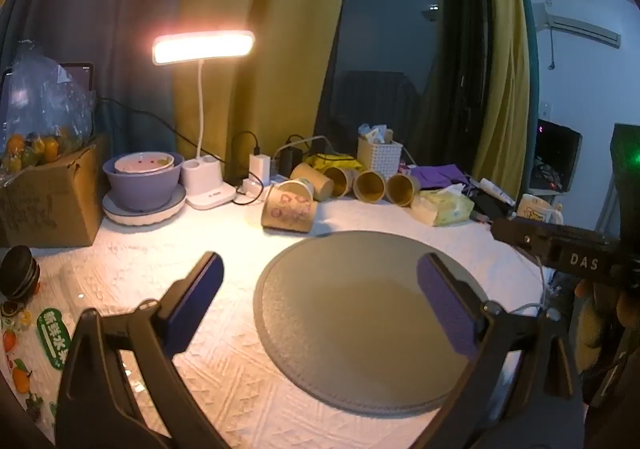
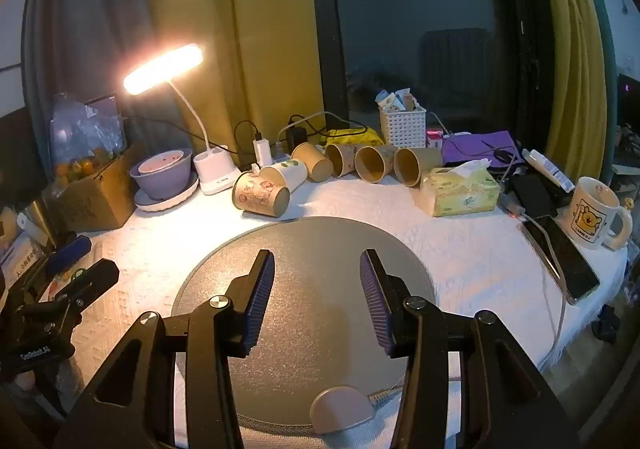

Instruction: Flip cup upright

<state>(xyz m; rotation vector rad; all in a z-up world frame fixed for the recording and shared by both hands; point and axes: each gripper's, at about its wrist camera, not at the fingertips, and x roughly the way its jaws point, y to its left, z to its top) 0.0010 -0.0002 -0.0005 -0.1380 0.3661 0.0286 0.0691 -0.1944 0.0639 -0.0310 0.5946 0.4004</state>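
Observation:
A printed paper cup (image 1: pixel 289 209) (image 2: pixel 260 195) lies on its side at the far edge of a round grey mat (image 1: pixel 360 313) (image 2: pixel 312 273). Behind it, several more paper cups (image 1: pixel 368 185) (image 2: pixel 376 163) lie on their sides in a row. My left gripper (image 1: pixel 320 273) is open and empty, above the mat's left part, well short of the cup. My right gripper (image 2: pixel 318 269) is open and empty over the mat's middle. The right gripper's body also shows in the left wrist view (image 1: pixel 560 245), and the left gripper in the right wrist view (image 2: pixel 60 289).
A lit desk lamp (image 2: pixel 216 169) and stacked purple bowls (image 2: pixel 164 177) stand at the back left by a cardboard box (image 1: pixel 48 201). A tissue pack (image 2: pixel 460 189), white basket (image 2: pixel 402 125), phone (image 2: pixel 564 257) and mug (image 2: pixel 596 213) sit on the right. Cables run along the back.

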